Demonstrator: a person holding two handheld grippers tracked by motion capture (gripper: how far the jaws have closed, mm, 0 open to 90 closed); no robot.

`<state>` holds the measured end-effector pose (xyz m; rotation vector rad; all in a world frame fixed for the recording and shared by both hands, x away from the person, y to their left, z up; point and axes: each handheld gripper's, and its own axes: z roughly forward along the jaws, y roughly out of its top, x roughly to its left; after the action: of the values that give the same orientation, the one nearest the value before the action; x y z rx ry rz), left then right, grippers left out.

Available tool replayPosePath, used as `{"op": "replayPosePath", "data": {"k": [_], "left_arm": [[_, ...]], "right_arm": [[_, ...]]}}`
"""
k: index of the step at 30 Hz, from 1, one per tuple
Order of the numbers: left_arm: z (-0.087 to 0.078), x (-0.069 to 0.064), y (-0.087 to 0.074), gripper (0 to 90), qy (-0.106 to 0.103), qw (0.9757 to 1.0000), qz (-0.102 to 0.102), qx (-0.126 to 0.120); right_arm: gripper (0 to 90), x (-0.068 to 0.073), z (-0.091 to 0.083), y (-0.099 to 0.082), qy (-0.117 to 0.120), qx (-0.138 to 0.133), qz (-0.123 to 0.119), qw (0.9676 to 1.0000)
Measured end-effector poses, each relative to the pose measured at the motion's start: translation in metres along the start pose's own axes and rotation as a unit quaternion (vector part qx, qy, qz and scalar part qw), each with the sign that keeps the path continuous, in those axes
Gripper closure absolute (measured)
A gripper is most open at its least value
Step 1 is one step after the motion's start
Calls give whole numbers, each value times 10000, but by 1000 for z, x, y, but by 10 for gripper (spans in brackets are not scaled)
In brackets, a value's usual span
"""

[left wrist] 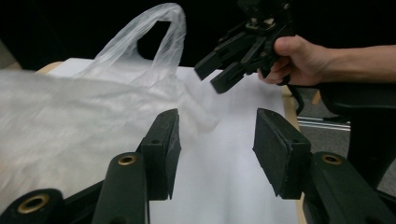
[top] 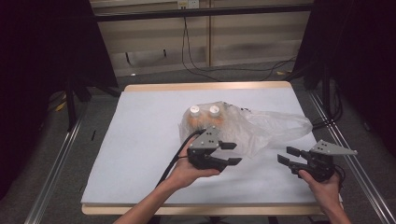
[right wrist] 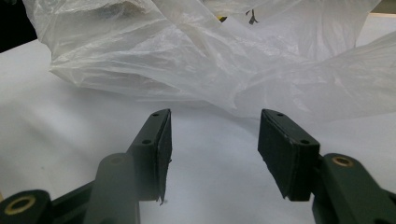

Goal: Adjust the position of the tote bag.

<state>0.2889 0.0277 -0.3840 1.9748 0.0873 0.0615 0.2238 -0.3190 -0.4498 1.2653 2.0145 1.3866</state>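
At the middle of the white-covered table [top: 140,154], a translucent plastic bag [top: 261,126] is seen lying crumpled, spread out toward the right side. Inside its left part, two white-capped bottles [top: 204,111] with orange contents are visible side by side through the plastic. In the left gripper view, one loop handle of the bag [left wrist: 161,32] is raised above the tabletop.

Just in front of the bag, the left gripper [top: 231,154] is held in the person's left hand [top: 191,170], with its jaws spread apart and nothing between them; its tips are pointed to the right, close beside the bag's near edge. In its own view the bag lies to the left of the gap.

Near the table's front right corner, the right gripper [top: 286,155] is held in the right hand [top: 322,184], well apart from the left one. Its jaws are likewise spread and empty, aimed leftward at the bag, whose folds are seen just beyond the tips in the right gripper view.

A black cable [top: 175,158] is trailed from the left gripper toward the front edge. Beyond the table, grey floor and loose cables are visible.
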Motion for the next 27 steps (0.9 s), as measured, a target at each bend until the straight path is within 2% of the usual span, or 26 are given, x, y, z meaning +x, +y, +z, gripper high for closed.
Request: {"op": "replayPosePath", "data": {"k": [4,8,12,18,20,24,27], "left_arm": [[18,1,10,496,-87,9999,82,64],[33,3,13,477,-126,9998,90,137],[44,3,9,433,-13,9989,254,395],[45,9,-1,388,209,9980,206,551],[42,11,-2,388,245,9978,211,583],[40,11,-5,385,240,9979,172,570],[38,10,-4,385,241,9977,236,584]], "right_arm": [[451,0,0,0,18,-3,0,10000],[451,-1,-1,0,-2,-9,4,10000],[451,-1,-1,-1,6,-2,9,10000],[450,0,1,0,43,15,2,10000],[444,2,5,1,110,44,-82,9999],[417,5,15,6,99,157,-295,9994],[414,5,28,12,118,209,-394,9989]]}}
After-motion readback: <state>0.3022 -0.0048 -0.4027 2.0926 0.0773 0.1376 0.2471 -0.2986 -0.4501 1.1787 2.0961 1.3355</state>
